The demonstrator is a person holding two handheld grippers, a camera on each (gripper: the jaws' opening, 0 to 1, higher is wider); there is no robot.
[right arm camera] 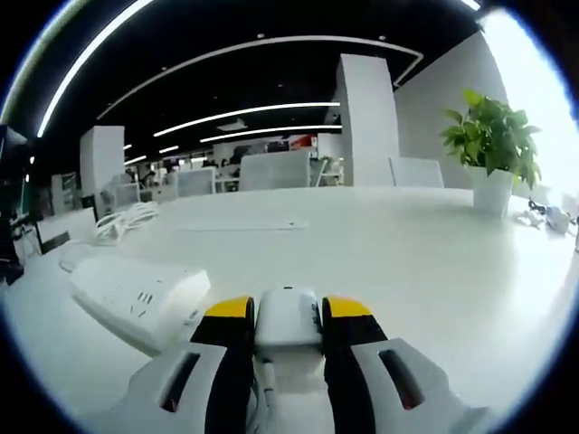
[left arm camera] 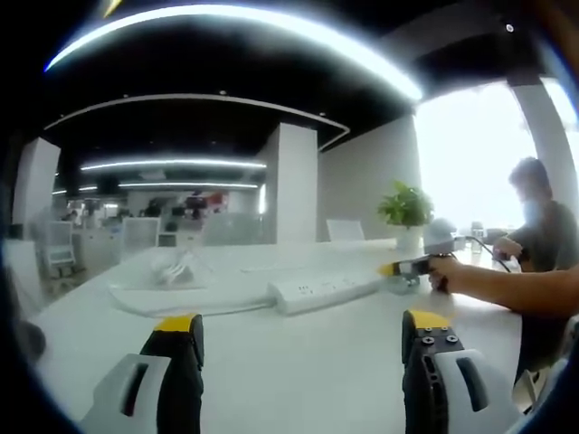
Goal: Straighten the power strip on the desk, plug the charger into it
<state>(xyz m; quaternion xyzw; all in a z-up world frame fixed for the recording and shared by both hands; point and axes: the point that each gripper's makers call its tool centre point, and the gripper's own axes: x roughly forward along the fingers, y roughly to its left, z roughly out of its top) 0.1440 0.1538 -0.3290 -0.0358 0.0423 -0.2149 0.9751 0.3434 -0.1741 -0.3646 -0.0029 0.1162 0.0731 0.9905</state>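
Two jaws of the right gripper (right arm camera: 288,312) are pinching the charger (right arm camera: 289,318), power strip (right arm camera: 140,297) lying just left; left gripper (left arm camera: 303,327) is hanging spread.

Bare desk (left arm camera: 298,362) is lying open straight ahead of the left gripper (left arm camera: 303,330), up to the power strip (left arm camera: 326,291) crossing its path. Beyond the right gripper (right arm camera: 288,312), desk is stretching free toward the plant (right arm camera: 493,145) at far right.

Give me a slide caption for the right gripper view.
Right tongs hold a white charger beside the end of the power strip on a white desk.
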